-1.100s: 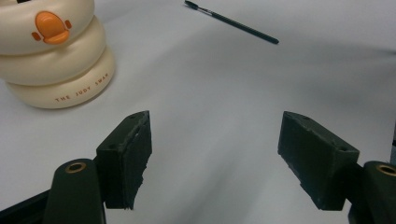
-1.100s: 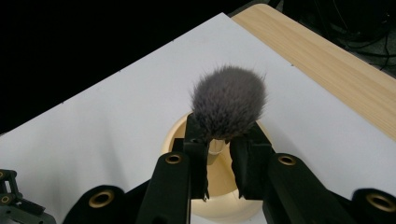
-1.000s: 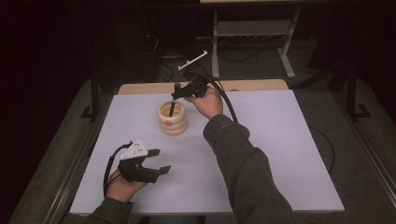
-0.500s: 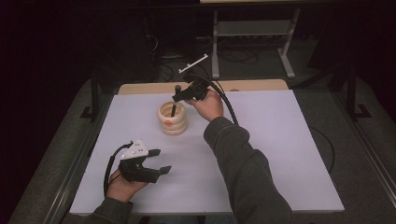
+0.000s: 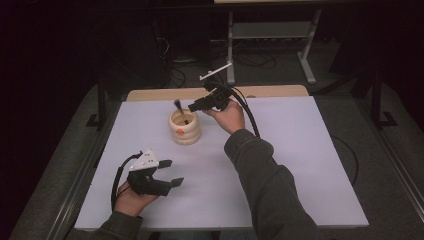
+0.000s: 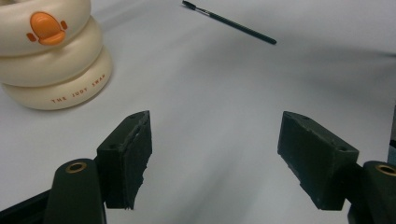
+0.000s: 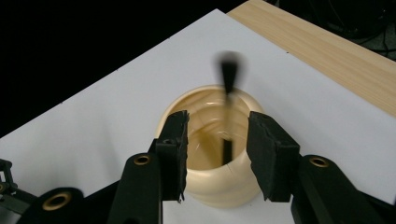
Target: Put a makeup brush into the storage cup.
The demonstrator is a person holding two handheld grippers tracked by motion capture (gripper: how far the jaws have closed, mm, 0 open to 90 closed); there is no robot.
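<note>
Over at the far side of the white table (image 5: 300, 150), the right gripper (image 5: 192, 106) hangs just above the cream ringed cup (image 5: 185, 127), and its jaws have just been opening: in the right gripper view the two black pads (image 7: 177, 140) stand apart with a clear gap, pressing on nothing. Between and beyond them a dark brush (image 7: 228, 93) stands in the cup (image 7: 219, 154), its blurred bristle head poking up above the rim and its handle running down inside against the far wall. From the high view, the brush (image 5: 180, 109) leans out of the cup's mouth, free of the gripper. Down at the near left, the left gripper (image 5: 170, 172) rests low over the table in the person's hand, jaws spread wide and holding nothing; the left gripper view shows both pads (image 6: 128, 158) far apart over bare white surface (image 6: 210, 93). In that same view the cup (image 6: 51, 60) sits up to the left, an orange duck mark on its side, and a second thin dark brush (image 6: 231, 23) lies flat on the table farther off, well apart from the cup.
</note>
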